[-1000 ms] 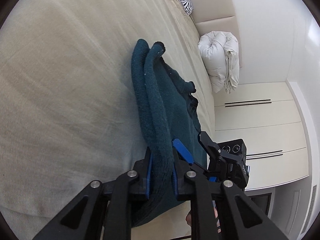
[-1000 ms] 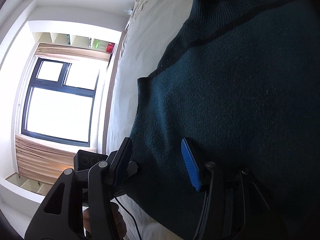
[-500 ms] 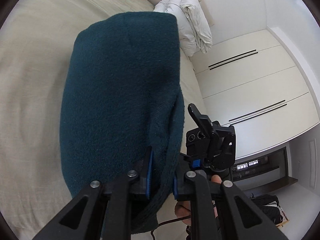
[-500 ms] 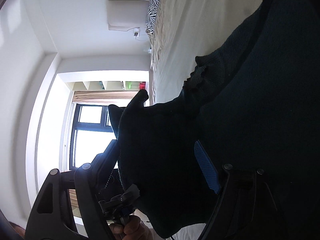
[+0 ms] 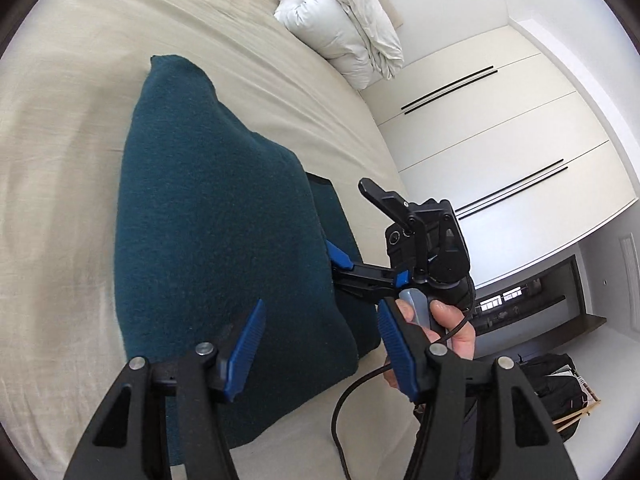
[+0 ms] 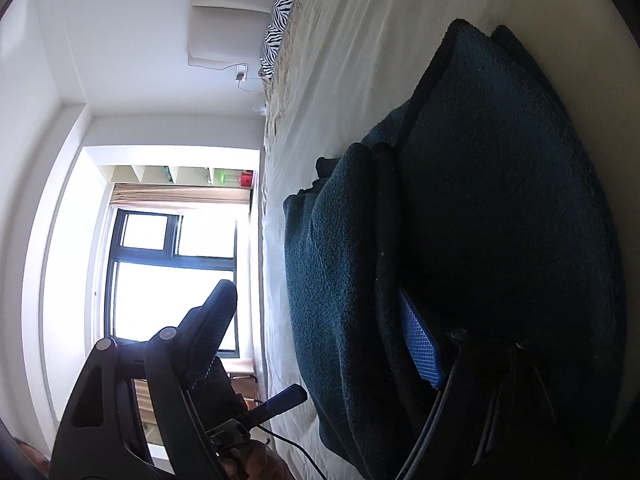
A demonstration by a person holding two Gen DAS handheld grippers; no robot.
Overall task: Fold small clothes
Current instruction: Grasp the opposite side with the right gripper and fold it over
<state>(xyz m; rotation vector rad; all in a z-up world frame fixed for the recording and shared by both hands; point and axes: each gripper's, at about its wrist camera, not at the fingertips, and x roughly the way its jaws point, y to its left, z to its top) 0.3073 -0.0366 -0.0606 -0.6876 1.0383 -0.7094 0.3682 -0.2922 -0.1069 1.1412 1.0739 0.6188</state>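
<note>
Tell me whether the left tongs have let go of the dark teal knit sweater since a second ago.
Yes. The left tongs now stand open above the dark teal knit sweater, which lies folded on the beige bedsheet; earlier they clamped it.

No readable text anywhere.

Folded white duvet [image 5: 344,28], zebra pillow [image 6: 278,28], window [image 6: 172,280]

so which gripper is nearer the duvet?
Right. In the left wrist view the right gripper sits at the sweater's far edge, toward the duvet; the left gripper hangs open at the near edge, farther back.
</note>
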